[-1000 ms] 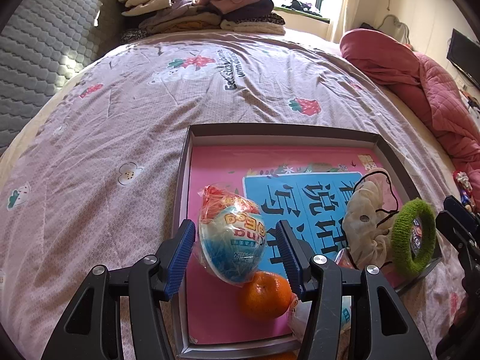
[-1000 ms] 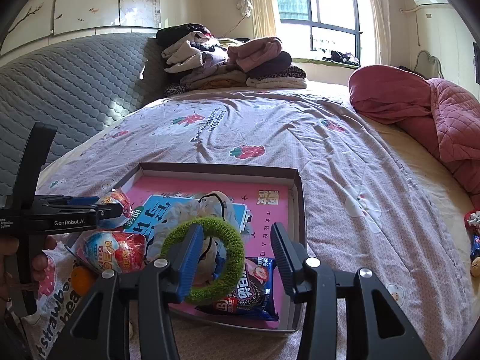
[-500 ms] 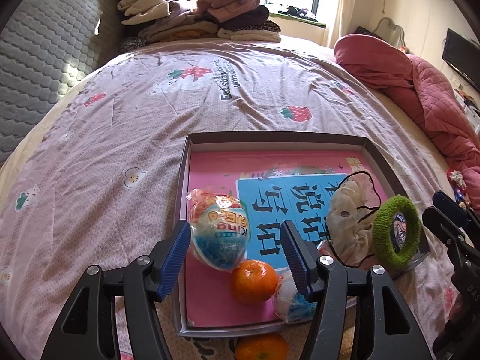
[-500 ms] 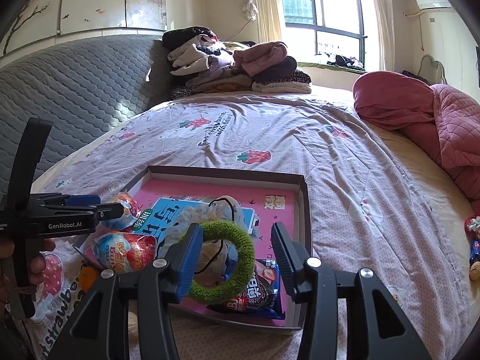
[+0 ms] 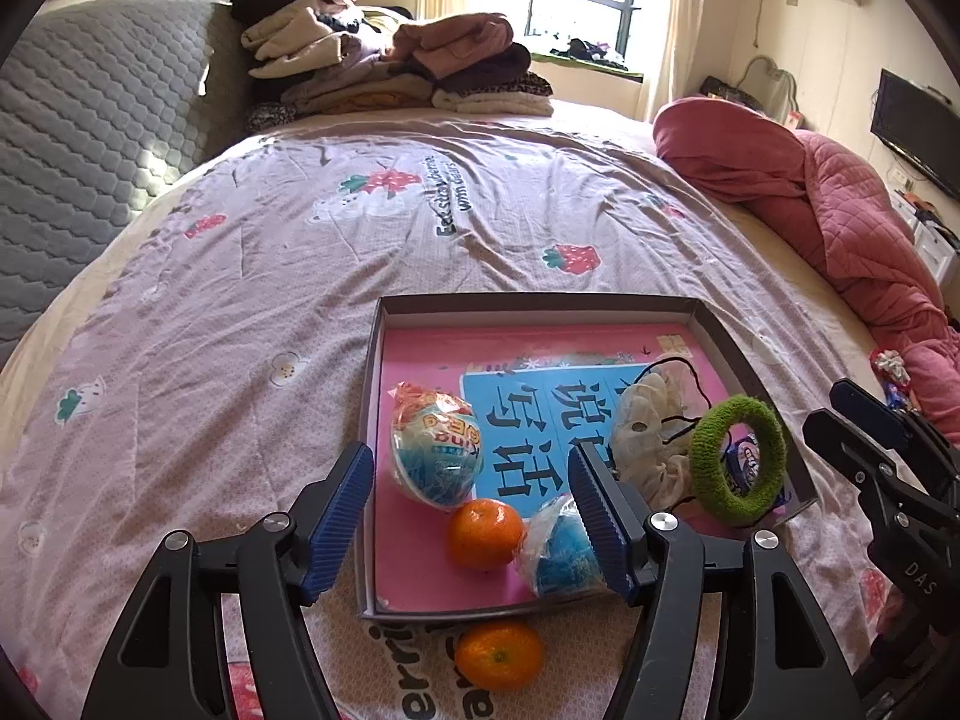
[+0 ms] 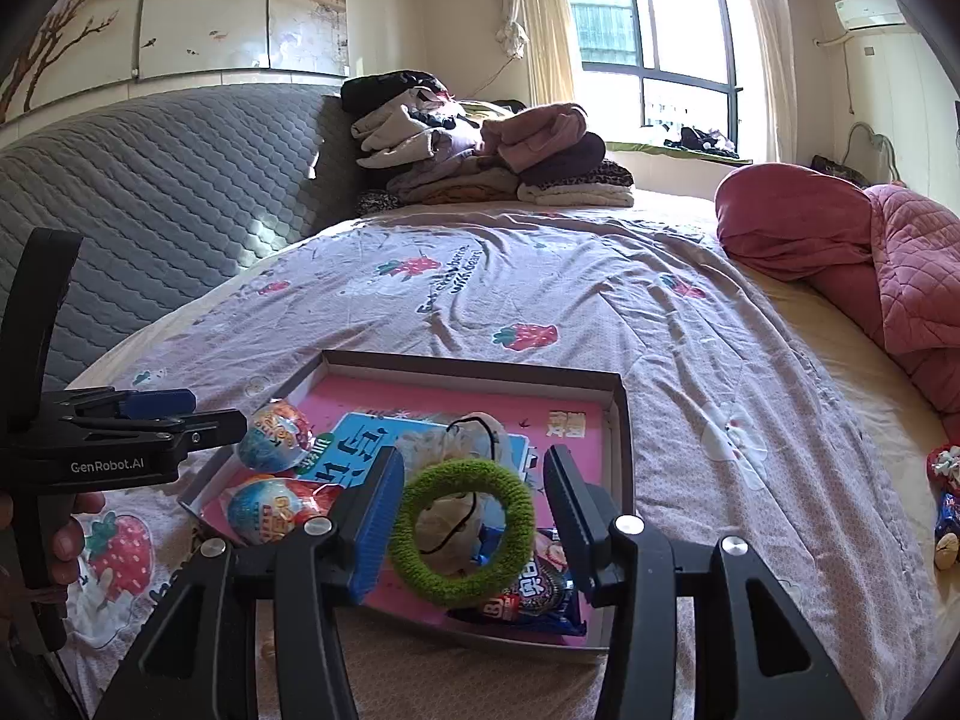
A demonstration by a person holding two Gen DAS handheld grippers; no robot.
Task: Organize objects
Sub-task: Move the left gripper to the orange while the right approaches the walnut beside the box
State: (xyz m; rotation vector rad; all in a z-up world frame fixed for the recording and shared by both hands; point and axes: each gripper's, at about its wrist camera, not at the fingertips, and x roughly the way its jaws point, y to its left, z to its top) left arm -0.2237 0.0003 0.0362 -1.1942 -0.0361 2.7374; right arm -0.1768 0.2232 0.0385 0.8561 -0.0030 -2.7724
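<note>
A shallow grey box (image 5: 540, 302) with a pink and blue book inside lies on the bed. In it are two wrapped toy eggs (image 5: 436, 452) (image 5: 561, 548), an orange (image 5: 485, 533), a cream scrunchie (image 5: 645, 441), a green scrunchie (image 5: 739, 460) and a blue snack packet (image 6: 531, 591). A second orange (image 5: 498, 654) lies on the sheet in front of the box. My left gripper (image 5: 471, 516) is open, above the box's near edge. My right gripper (image 6: 471, 519) is open, with the green scrunchie (image 6: 462, 531) standing between its fingers, touching the left pad.
A pile of folded clothes (image 5: 390, 69) sits at the head of the bed by the grey headboard (image 5: 78, 138). A pink quilt (image 5: 840, 204) is bunched on the right. Small wrapped things (image 6: 948, 504) lie at the right bed edge.
My left gripper has pulled back and up from the toy egg, bringing the second egg and the loose orange into view. My right gripper has drawn back slightly with the green scrunchie between its fingers.
</note>
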